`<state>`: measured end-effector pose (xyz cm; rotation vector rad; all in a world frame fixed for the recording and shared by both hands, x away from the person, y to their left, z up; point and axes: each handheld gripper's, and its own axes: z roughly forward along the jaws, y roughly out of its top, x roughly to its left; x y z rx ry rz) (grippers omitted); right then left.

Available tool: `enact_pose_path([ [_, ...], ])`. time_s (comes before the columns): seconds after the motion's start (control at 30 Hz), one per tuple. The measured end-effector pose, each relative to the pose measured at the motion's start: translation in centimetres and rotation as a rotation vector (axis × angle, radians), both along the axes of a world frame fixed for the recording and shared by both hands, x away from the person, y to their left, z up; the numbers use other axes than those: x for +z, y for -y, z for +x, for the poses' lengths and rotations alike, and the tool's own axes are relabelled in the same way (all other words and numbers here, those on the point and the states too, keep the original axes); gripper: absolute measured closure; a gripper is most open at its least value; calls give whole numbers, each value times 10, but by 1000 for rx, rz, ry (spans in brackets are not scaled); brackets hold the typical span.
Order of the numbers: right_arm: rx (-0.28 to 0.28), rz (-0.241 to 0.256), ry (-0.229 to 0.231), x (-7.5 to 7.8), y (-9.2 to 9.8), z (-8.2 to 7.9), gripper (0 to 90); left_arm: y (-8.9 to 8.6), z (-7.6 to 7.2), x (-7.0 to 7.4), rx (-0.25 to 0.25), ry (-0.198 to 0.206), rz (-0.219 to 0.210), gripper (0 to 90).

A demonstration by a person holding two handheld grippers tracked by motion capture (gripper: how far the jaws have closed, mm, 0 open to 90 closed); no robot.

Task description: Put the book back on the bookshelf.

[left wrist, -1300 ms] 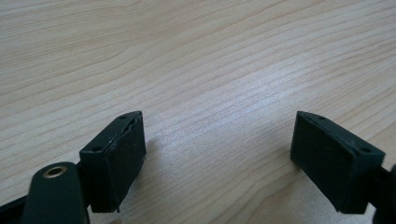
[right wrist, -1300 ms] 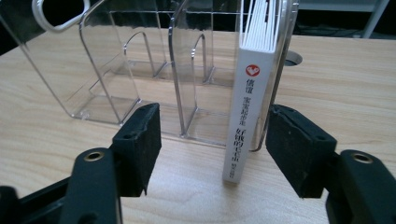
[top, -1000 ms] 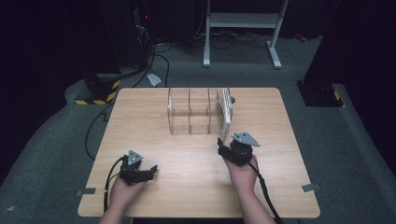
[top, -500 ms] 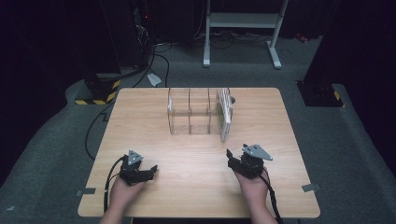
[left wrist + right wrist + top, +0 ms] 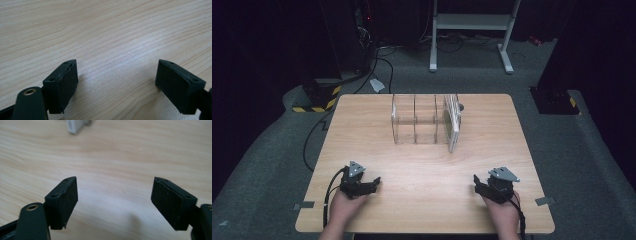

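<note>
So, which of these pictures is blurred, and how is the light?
Right gripper view: smeared; the table grain and a white object are soft. Left gripper view: grain sharp, soft sheen mid-table. High view: table evenly lit, surroundings dark, clear rack slightly reflective.

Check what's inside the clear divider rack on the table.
The clear rack has a white flat item upright in its rightmost slot. The other slots look empty, though glare on the walls could hide something thin.
</note>
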<state>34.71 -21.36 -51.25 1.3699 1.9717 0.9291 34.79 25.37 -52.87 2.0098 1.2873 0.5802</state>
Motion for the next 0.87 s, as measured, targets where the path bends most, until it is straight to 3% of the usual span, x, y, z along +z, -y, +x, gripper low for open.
enact_pose_path([
  [0.13,-19,-63,-80,-10,19,-1,197,0,0,0,-2,0,-2,185],
  [0.27,-31,2,-141,-11,29,3,152,1,0,0,0,1,-5,187],
  [0.5,-101,1,-138,-12,25,2,152,1,-1,0,-1,1,-5,198],
  [0.87,-103,7,-140,-12,25,2,147,2,-2,0,2,7,-4,205],
])
